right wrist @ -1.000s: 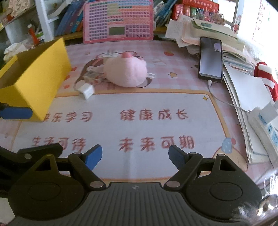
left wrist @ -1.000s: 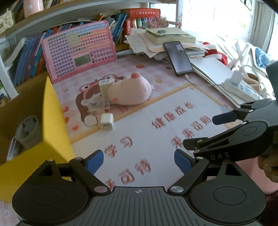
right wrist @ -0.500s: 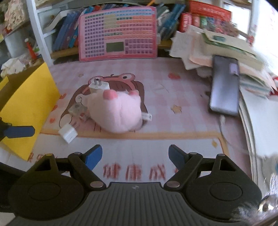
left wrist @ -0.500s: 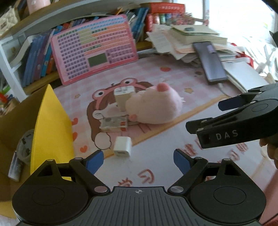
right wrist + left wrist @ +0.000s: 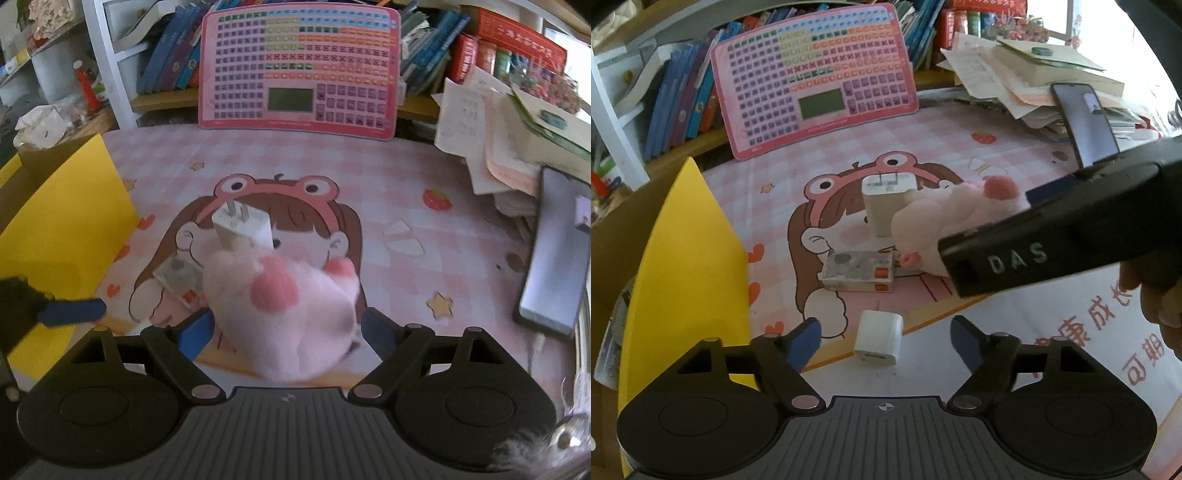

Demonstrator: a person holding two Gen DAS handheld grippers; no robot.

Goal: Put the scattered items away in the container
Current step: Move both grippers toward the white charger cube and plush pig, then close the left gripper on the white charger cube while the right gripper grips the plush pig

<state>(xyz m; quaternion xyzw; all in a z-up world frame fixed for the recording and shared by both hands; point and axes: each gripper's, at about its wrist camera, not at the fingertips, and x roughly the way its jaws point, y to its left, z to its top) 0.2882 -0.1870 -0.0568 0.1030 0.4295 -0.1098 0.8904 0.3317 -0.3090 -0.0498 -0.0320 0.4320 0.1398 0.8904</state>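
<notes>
A pink plush toy lies on the cartoon desk mat between the open fingers of my right gripper; it also shows in the left wrist view, partly behind the right gripper. A small white charger cube lies between the open fingers of my left gripper. A larger white plug adapter and a flat grey-and-orange box lie beside the plush. The yellow cardboard container stands at the left, with some items inside.
A pink keyboard-like board leans on the bookshelf at the back. A black phone and a stack of papers and books lie at the right. The right gripper's body crosses the left wrist view.
Both grippers have moved forward: the right one now straddles the plush, the left one now straddles the small white charger. Both stay open.
</notes>
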